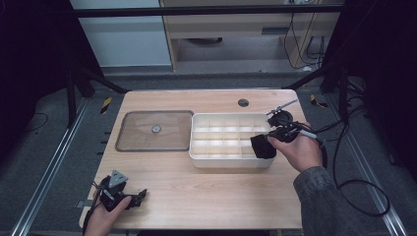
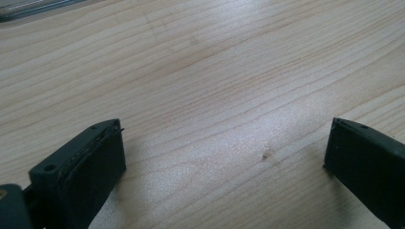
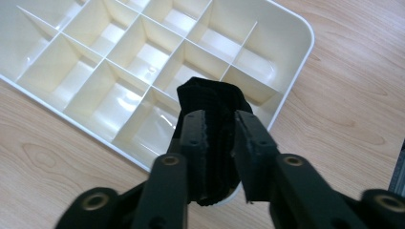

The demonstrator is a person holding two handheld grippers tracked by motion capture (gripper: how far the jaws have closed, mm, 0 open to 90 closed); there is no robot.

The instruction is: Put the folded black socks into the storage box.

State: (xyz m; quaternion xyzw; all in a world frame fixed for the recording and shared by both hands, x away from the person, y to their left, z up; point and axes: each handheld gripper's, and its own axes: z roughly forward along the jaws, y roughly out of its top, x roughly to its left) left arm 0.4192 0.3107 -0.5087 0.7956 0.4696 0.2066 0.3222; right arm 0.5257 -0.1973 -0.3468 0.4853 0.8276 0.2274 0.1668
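Black ribbed fabric, probably a rolled sock, sits between the two jaws of the right gripper, and both pads pinch it from the sides; the roll bulges out above and beyond the fingertips. In the high view the same dark bundle hangs at the near right corner of the white divided organizer box, just above its rim. I judge that the grip is taken across the middle of the roll so that it stays rolled and does not unfold while it is carried.

Directly beyond the jaws, and a little below them, lies the corner compartment of the box, and the other cells spread out to the left of the jaws; every cell I can see has nothing inside. It seems the bundle is held over this corner cell because it is the nearest one to the right hand.

The left gripper rests low over the bare wooden table, its jaws spread wide with nothing between them, probably only waiting. In the high view it is at the near left edge.

Farther away, left of the box, a transparent lid lies flat on the table, so the box stays open for filling.
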